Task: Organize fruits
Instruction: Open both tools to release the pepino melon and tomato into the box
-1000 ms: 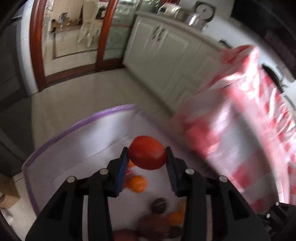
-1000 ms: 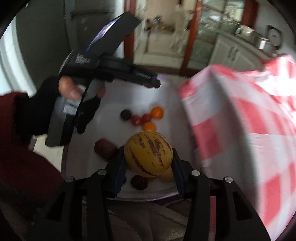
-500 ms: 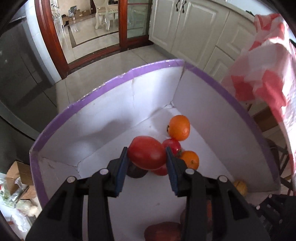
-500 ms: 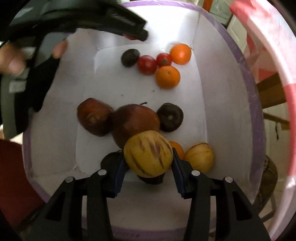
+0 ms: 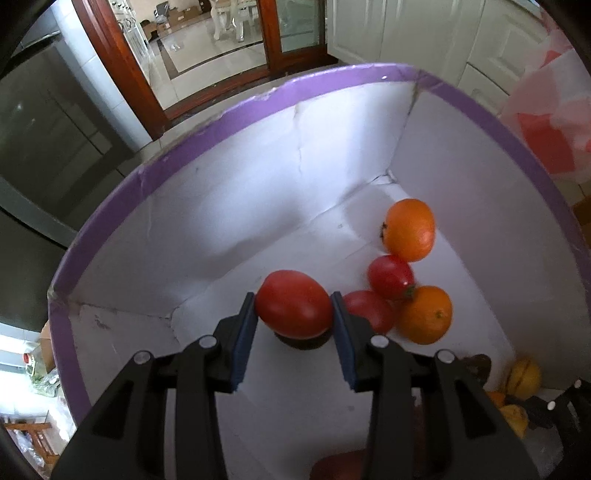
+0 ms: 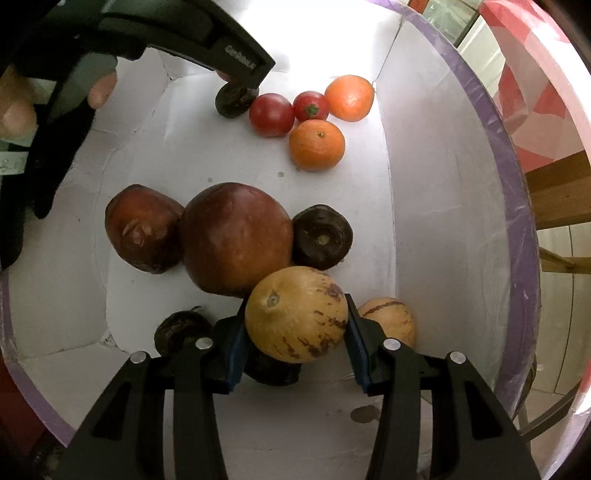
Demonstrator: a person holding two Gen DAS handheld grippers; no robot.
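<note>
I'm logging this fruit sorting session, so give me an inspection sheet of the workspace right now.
Surface: white box with purple rim, white floor.
Job's things: red tomato in left tongs; yellow striped melon in right tongs. On the box floor: two small tomatoes, two oranges, two big brown fruits, several dark fruits, a second striped melon.
Clutter: nothing seen.
Grippers: both tongs shut on fruit, reaching down into the box.
Cables: nothing seen.
Surroundings: red checked cloth, white cabinets, tiled floor, wooden door frame.
</note>
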